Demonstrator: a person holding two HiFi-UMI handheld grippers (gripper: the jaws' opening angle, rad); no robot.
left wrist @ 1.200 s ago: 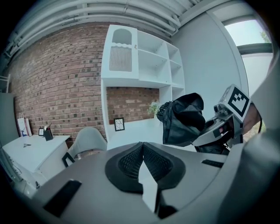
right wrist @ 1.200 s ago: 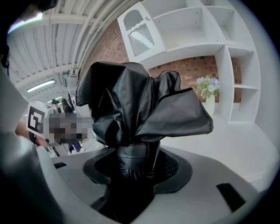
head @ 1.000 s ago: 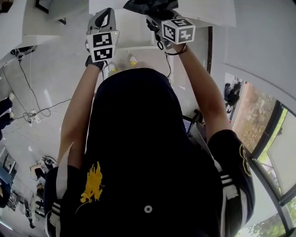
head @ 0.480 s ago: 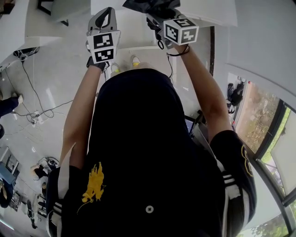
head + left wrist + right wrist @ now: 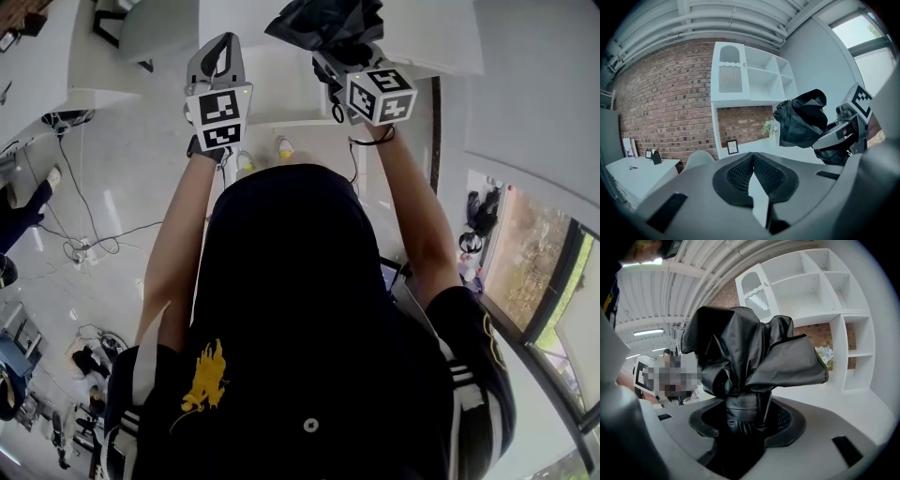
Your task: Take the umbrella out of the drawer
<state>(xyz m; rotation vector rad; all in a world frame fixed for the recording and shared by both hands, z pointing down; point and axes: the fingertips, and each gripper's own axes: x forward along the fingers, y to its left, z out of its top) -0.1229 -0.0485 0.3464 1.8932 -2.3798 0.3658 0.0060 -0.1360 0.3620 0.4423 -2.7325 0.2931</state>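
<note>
the black umbrella [image 5: 750, 352] was held up in the air in front of the white shelving [image 5: 820, 291], no drawer in sight. the right gripper [image 5: 743, 416] pinched its bunched neck under the loose canopy. it looked light, floppy and slick, so i'd say the firm stem was the place to grab. the left gripper [image 5: 753, 164] was pressed together, empty. nothing stood close in the way.

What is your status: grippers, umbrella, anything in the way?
Left gripper shut, empty. Right gripper shut on the umbrella. Umbrella black, folded, held up in the air. Nothing seen in its way.
</note>
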